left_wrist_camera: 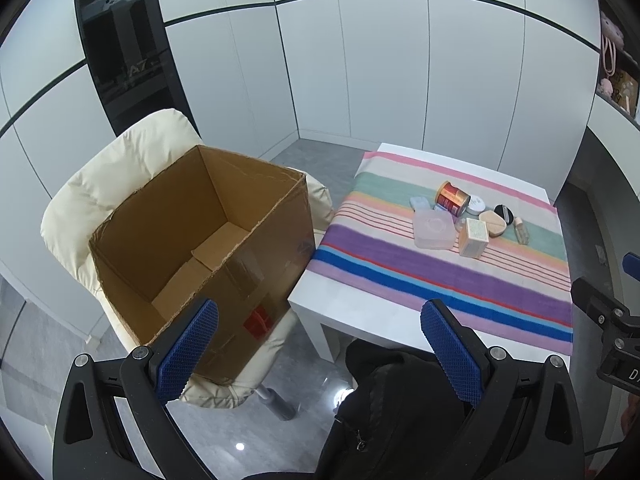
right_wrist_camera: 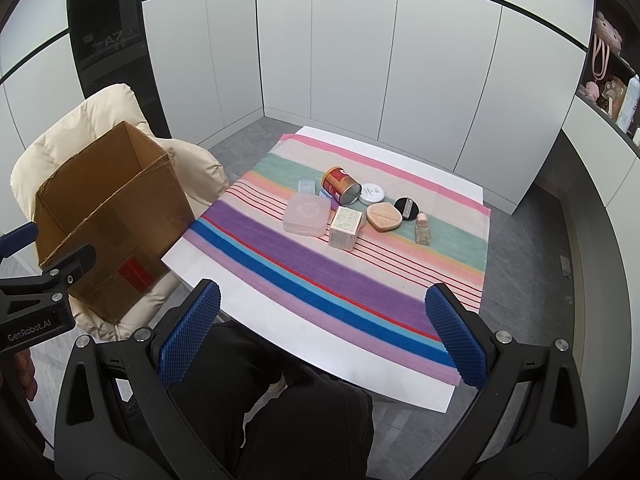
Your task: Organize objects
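Several small items lie clustered on a striped cloth [right_wrist_camera: 320, 272] on a white table: a red can on its side [right_wrist_camera: 340, 186], a clear plastic box [right_wrist_camera: 306, 214], a small carton [right_wrist_camera: 344, 228], a peach compact [right_wrist_camera: 383, 216], a black compact [right_wrist_camera: 406, 207], a white round jar [right_wrist_camera: 371, 193] and a small bottle [right_wrist_camera: 422, 230]. An open, empty cardboard box [left_wrist_camera: 200, 256] sits on a cream chair [left_wrist_camera: 100, 188] left of the table. My left gripper [left_wrist_camera: 318, 344] is open and empty, near the box's front. My right gripper [right_wrist_camera: 322, 332] is open and empty, above the table's near edge.
White cabinet walls surround the table. A shelf with soft toys [right_wrist_camera: 608, 80] is at the right. The person's dark-clothed legs [right_wrist_camera: 280, 420] are below the grippers. The floor is grey tile [left_wrist_camera: 240, 440].
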